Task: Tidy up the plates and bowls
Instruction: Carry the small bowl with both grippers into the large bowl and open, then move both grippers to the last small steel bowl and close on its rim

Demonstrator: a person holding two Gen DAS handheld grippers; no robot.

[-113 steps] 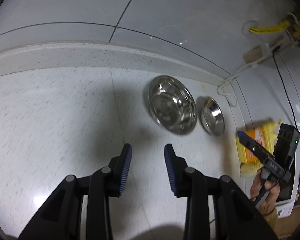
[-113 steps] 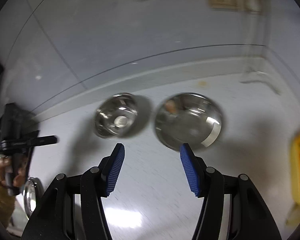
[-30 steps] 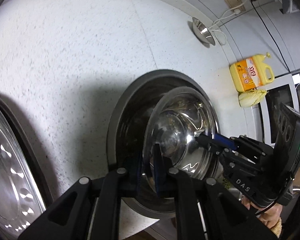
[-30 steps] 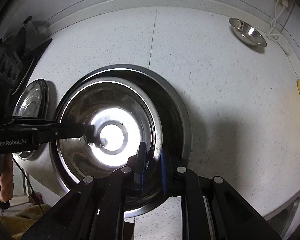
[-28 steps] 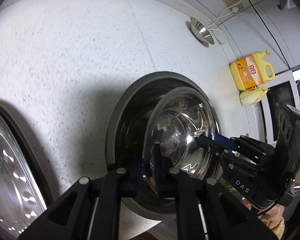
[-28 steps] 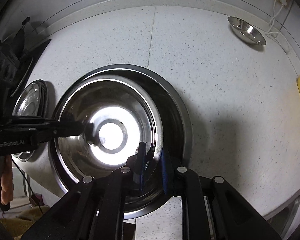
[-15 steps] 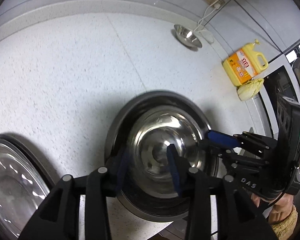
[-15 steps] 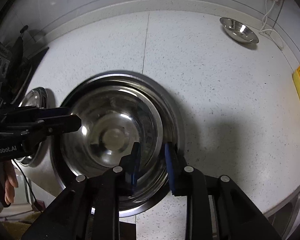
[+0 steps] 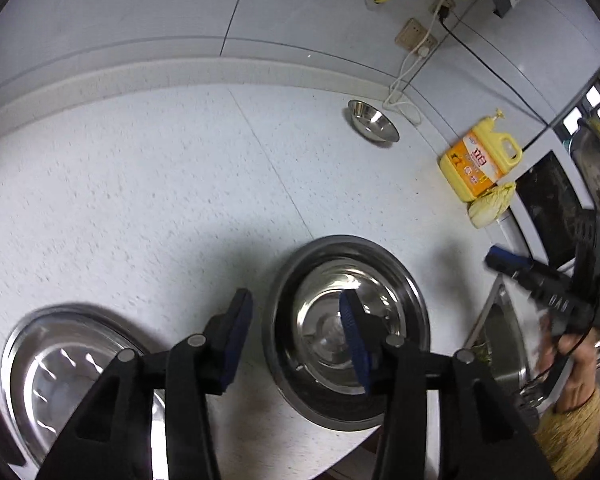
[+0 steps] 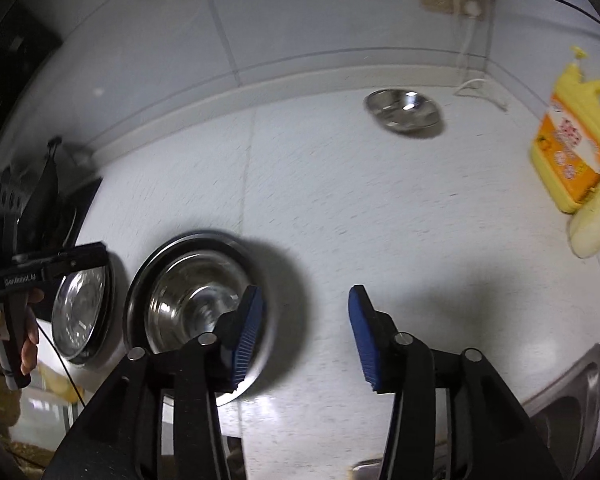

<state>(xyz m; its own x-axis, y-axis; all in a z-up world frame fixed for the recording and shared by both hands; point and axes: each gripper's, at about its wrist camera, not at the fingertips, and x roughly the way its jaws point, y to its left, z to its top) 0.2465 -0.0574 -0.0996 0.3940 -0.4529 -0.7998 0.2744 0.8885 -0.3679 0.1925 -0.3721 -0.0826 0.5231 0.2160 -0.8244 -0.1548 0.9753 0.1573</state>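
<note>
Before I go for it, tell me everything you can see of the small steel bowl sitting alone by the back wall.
The small steel bowl is round, shallow and shiny, with a flared rim and a bright glint inside; it looks like stainless steel. It sits upright and looks empty, on the speckled white countertop near the raised back edge. A white cable loops down just beside it; whether they touch is unclear. The yellow detergent jug stands apart to its right. Neither pair of tongs is near it.

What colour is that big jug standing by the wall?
Yellow, with an orange label; the jug shows best in the right wrist view.
</note>
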